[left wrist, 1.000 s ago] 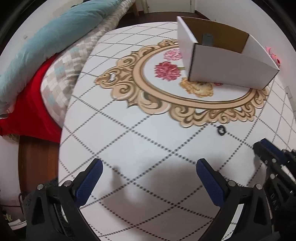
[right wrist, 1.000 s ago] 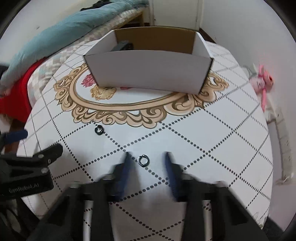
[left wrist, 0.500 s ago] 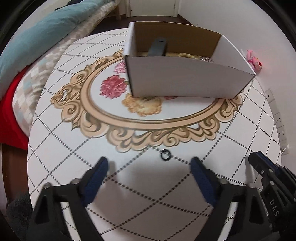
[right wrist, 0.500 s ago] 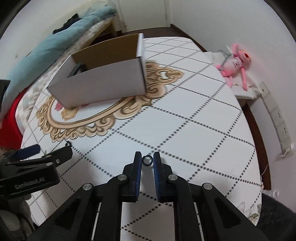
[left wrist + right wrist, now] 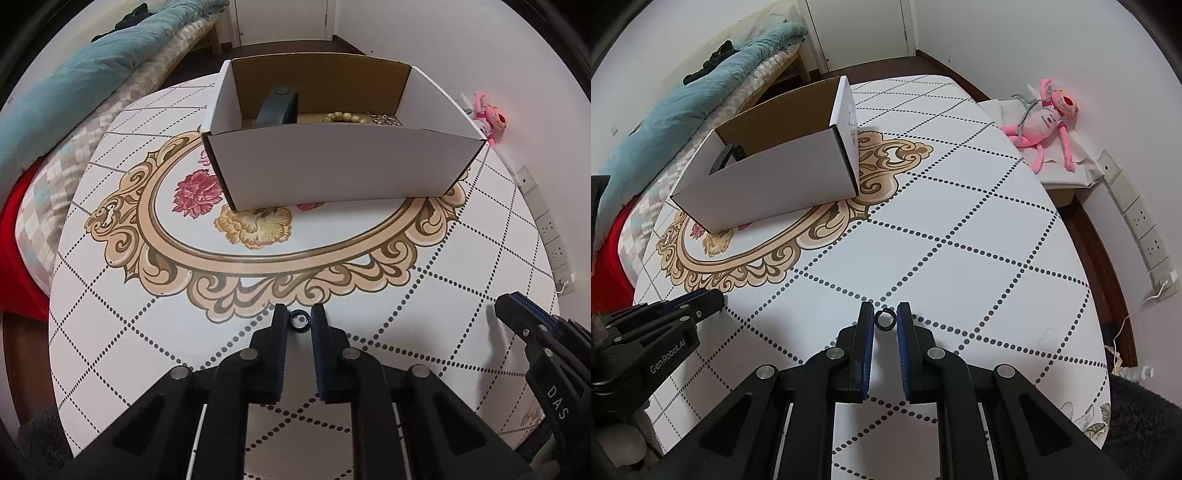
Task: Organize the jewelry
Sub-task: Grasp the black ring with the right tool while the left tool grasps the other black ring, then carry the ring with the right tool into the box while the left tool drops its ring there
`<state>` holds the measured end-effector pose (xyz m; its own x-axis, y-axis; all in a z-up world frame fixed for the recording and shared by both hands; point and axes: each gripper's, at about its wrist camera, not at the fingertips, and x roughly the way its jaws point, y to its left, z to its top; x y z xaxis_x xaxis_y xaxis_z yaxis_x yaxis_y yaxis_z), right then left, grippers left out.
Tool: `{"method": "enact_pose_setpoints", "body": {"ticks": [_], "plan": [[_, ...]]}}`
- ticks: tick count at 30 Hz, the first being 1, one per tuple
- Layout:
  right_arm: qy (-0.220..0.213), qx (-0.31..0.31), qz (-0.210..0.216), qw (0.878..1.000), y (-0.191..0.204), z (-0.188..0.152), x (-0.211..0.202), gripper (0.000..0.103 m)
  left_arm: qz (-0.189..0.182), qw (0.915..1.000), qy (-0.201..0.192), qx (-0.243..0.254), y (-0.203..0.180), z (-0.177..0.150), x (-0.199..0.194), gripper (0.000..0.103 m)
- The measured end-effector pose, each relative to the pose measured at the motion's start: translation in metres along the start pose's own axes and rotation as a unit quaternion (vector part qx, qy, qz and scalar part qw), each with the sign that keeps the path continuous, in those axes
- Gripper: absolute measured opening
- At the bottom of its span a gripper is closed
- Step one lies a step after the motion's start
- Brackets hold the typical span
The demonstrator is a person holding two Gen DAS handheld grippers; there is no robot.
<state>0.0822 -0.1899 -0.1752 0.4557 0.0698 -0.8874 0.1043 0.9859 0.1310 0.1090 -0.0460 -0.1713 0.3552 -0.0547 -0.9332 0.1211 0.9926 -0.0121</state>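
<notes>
A round patterned table (image 5: 110, 332) bears a white cardboard box (image 5: 343, 166) holding a dark band, a beaded bracelet and small metal pieces. The left gripper (image 5: 298, 320), jaws just closed, pinches 1 dark ring (image 5: 298, 321) at its fingertips. The right gripper (image 5: 885, 318) pinches a second ring (image 5: 885, 319) likewise.

You're working over a white table (image 5: 979, 236) with a dotted diamond grid and an ornate tan floral medallion (image 5: 258, 254). On your far left lies a bed (image 5: 48, 184) with a teal quilt (image 5: 85, 77), a checked blanket and red sheet. Far back stand white walls (image 5: 1015, 37), a pale door (image 5: 282, 18) and dark wood floor (image 5: 1100, 251); wall sockets (image 5: 1145, 229) and a pink plush toy (image 5: 1045, 122) sit to your right.
</notes>
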Motion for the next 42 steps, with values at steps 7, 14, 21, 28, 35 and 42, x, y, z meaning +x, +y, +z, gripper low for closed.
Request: {"method": "enact_pose_setpoints", "body": {"ticks": [7, 14, 21, 28, 35, 42], "plan": [[-0.017, 0.004, 0.019, 1.000, 0.003, 0.011, -0.018, 0.013, -0.025, 0.9996, -0.016, -0.001, 0.004, 0.005, -0.021, 0.010], [-0.037, 0.022, 0.100, 0.994, 0.011, 0.069, -0.042, 0.013, -0.096, 0.9948, -0.028, -0.020, 0.010, 0.063, -0.050, 0.010], [-0.026, -0.007, 0.123, 0.992, 0.034, 0.147, -0.025, 0.013, -0.086, 0.9957, -0.029, -0.019, 0.025, 0.145, -0.045, 0.010], [0.018, -0.023, 0.120, 0.992, 0.045, 0.195, 0.012, 0.013, -0.059, 0.9981, -0.002, -0.016, 0.038, 0.187, -0.020, 0.012], [0.050, -0.024, 0.119, 0.991, 0.048, 0.213, 0.032, 0.043, -0.026, 0.9993, 0.021, -0.018, 0.046, 0.196, -0.006, 0.040], [0.026, -0.033, 0.093, 0.995, 0.045, 0.211, 0.020, 0.049, 0.007, 0.9997, 0.000, -0.022, 0.052, 0.188, -0.018, 0.063]]}}
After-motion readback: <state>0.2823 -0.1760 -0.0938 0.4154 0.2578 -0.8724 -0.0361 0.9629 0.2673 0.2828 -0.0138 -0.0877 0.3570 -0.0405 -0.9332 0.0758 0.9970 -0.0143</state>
